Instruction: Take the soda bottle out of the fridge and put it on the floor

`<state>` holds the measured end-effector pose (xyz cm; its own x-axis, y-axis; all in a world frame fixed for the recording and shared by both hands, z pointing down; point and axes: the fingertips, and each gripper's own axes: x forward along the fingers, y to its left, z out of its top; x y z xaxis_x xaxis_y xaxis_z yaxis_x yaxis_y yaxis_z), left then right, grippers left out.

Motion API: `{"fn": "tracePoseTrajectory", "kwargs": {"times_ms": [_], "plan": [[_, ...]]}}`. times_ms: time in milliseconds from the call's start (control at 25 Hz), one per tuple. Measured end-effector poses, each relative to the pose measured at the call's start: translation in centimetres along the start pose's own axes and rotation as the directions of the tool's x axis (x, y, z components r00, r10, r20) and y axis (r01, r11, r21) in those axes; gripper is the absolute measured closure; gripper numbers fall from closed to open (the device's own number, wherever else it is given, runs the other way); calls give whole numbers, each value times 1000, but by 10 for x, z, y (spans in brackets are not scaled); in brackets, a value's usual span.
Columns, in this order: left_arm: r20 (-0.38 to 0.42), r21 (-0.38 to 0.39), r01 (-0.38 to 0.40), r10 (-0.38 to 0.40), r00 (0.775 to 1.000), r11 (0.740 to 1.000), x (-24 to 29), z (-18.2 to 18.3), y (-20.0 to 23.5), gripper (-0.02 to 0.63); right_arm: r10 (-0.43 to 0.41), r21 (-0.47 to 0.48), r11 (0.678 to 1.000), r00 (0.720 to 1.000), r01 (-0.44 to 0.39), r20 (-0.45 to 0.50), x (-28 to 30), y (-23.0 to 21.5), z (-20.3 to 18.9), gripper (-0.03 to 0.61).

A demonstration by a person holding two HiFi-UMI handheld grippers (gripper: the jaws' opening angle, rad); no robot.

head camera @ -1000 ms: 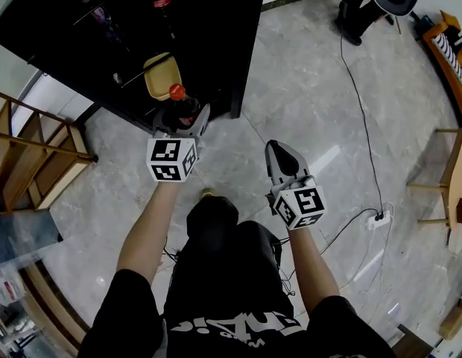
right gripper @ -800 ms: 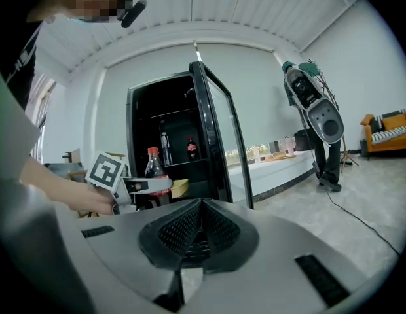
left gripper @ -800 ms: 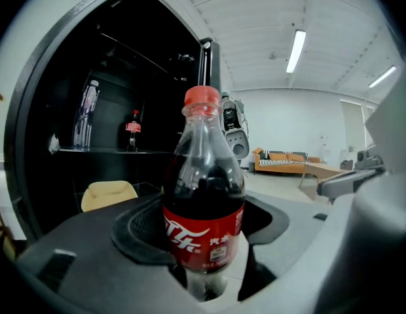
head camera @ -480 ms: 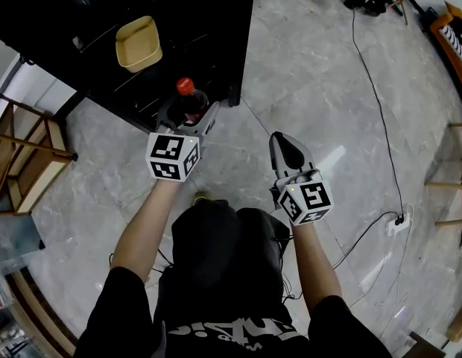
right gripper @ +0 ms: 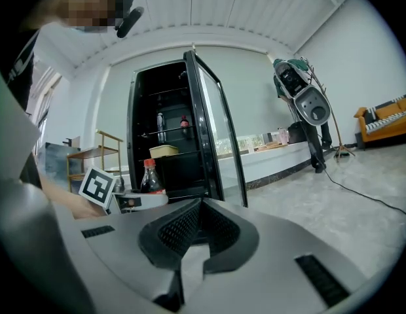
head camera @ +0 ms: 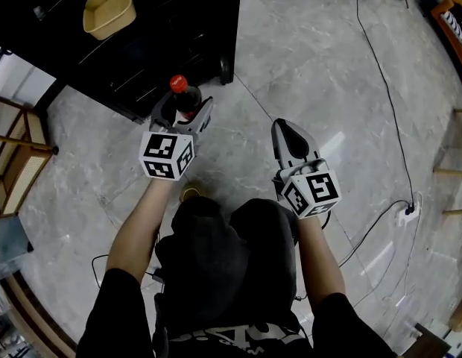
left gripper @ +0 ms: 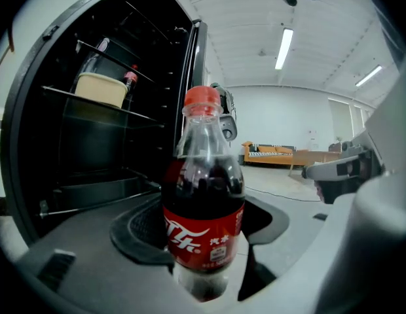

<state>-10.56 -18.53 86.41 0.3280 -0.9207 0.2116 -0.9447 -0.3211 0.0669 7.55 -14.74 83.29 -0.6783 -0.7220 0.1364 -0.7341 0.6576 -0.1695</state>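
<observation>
Jaws of my left gripper [head camera: 185, 115] clamp the red-capped plastic soda bottle [left gripper: 204, 201] at its label; those of my right gripper [head camera: 290, 136] meet, empty. Judged nearly full: heavy, stiff, slick-walled.

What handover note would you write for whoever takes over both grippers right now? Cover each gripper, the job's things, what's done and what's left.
Left gripper: shut on the soda bottle, held upright.
Right gripper: shut, empty.
Fridge: door open; the bottle is outside, in front of it.
Done: bottle taken out.
Left: stand it on the floor, then release.
</observation>
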Motion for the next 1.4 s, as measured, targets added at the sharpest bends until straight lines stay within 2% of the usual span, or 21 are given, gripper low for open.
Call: {"fn": "tracePoseTrajectory", "kwargs": {"times_ms": [200,400,760,960,1160,1400], "plan": [[-9,10,28,-28,1000,1000,15,-50,-11,302,11,27,1000,1000,-11,-1,-1,-3,-24,555],[-19,10,45,-45,999,999,30,-105,-15,302,38,7,999,999,-38,-28,4,-3,-56,555],[-60,21,59,-58,997,998,53,-179,-24,302,23,30,999,996,-21,-88,4,-15,-101,554],[-77,30,58,-56,996,998,55,-197,-28,302,15,51,999,995,-10,-98,4,-18,-110,555],[-64,28,50,-48,997,998,55,-198,-28,302,13,65,998,995,-7,-101,4,-20,-112,555],[-66,62,52,-48,997,997,49,-202,-34,301,16,72,997,995,-9,-100,2,-20,-114,555]]}}
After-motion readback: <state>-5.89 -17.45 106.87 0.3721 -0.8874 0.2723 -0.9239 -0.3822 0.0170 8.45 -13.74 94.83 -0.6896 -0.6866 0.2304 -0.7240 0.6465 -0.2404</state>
